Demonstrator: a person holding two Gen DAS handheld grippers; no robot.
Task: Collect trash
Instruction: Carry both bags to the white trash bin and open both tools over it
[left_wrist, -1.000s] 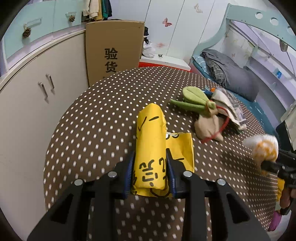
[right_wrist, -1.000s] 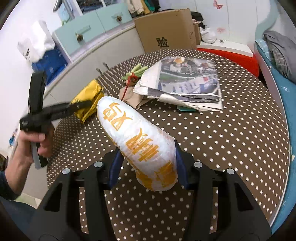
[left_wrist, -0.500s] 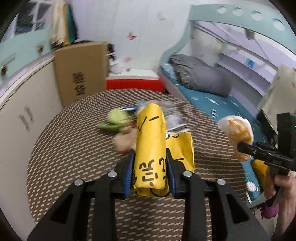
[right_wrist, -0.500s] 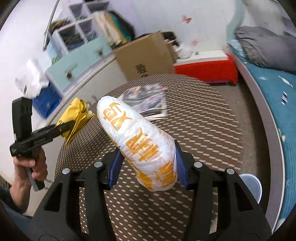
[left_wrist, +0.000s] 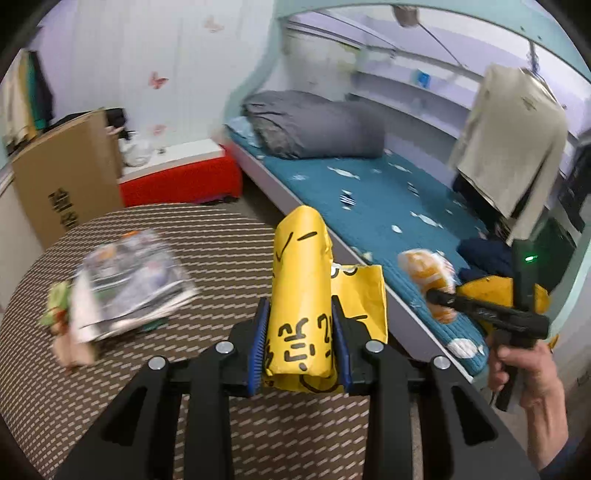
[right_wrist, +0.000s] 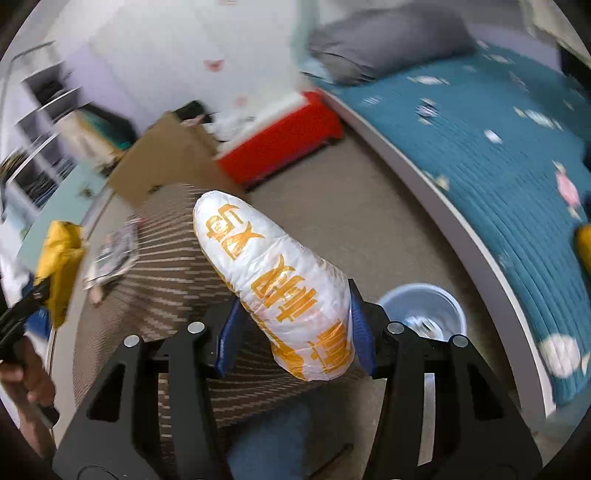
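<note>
With the left gripper (left_wrist: 301, 341) clamped on the yellow bag (left_wrist: 303, 291) and the right gripper (right_wrist: 295, 332) on the white packet (right_wrist: 277, 280), keep both jaws tight until squarely over the bin (right_wrist: 448, 299).

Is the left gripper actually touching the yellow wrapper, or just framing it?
Touching. The left wrist view shows the left gripper with both blue pads pressed against the sides of the yellow wrapper, which stands out between them above the table.

The cardboard box (left_wrist: 66, 177) bears black Chinese characters, too blurred to read. The yellow wrapper (left_wrist: 301, 295) carries black scrawled marks, and the white bag (right_wrist: 280, 284) shows orange Chinese characters, not legible upside down.
</note>
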